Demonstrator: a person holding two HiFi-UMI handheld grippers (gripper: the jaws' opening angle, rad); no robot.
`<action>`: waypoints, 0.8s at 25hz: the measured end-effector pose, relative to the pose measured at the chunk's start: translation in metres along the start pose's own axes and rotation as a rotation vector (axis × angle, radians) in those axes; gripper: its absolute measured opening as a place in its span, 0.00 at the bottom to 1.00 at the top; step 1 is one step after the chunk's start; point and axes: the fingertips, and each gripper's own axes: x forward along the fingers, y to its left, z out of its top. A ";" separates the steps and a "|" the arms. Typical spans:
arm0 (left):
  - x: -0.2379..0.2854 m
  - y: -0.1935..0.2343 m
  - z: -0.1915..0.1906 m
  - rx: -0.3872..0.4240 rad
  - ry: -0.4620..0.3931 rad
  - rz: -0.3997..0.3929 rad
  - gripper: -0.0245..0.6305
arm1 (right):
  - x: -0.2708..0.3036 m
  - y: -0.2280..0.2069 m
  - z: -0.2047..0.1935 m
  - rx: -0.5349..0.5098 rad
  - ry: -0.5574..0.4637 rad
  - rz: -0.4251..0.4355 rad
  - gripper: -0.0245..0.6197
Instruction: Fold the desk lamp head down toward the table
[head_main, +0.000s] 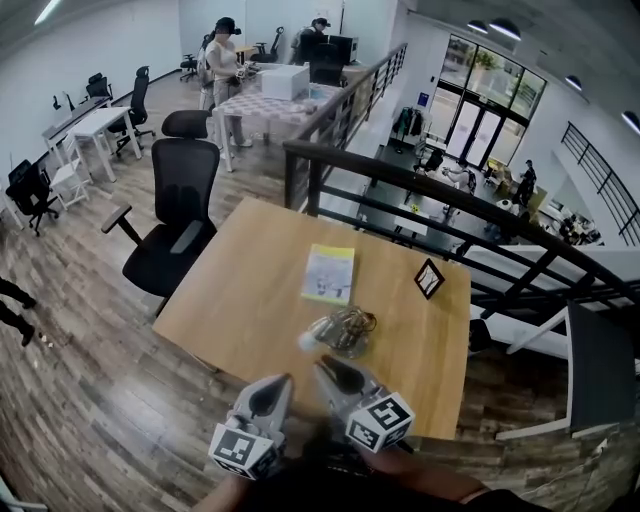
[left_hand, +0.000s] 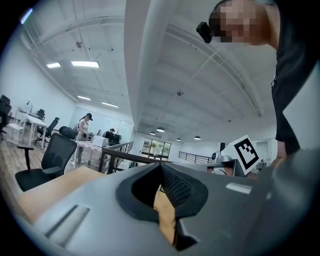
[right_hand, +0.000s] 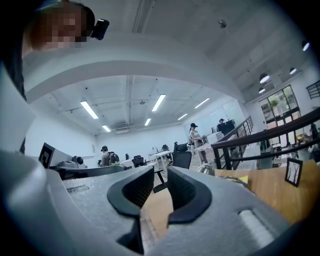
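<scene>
The desk lamp (head_main: 342, 331) lies low on the wooden table (head_main: 240, 290) near its front edge, a tangle of clear and metal parts with a white end at its left. Just in front of it my right gripper (head_main: 326, 366) is open a little, with nothing between its pads. In the right gripper view the right gripper (right_hand: 161, 176) shows a clear gap, and the lamp (right_hand: 232, 180) sits ahead to the right. My left gripper (head_main: 279, 386) hovers at the table's front edge, left of the lamp and apart from it. Its left gripper view (left_hand: 160, 167) shows the tips meeting, empty.
A pale yellow booklet (head_main: 330, 273) lies mid-table behind the lamp. A small black picture frame (head_main: 429, 278) stands at the right. A black office chair (head_main: 175, 235) is left of the table, a dark railing (head_main: 400, 185) behind it. People stand far back.
</scene>
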 end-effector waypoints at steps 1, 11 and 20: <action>0.008 0.003 -0.003 0.001 0.001 -0.004 0.04 | 0.005 -0.010 0.002 -0.001 0.002 -0.012 0.17; 0.069 0.033 -0.001 0.003 0.027 0.029 0.04 | 0.048 -0.086 -0.002 0.048 0.092 -0.052 0.33; 0.086 0.047 -0.006 -0.018 0.073 0.033 0.04 | 0.067 -0.088 -0.027 0.075 0.191 -0.004 0.37</action>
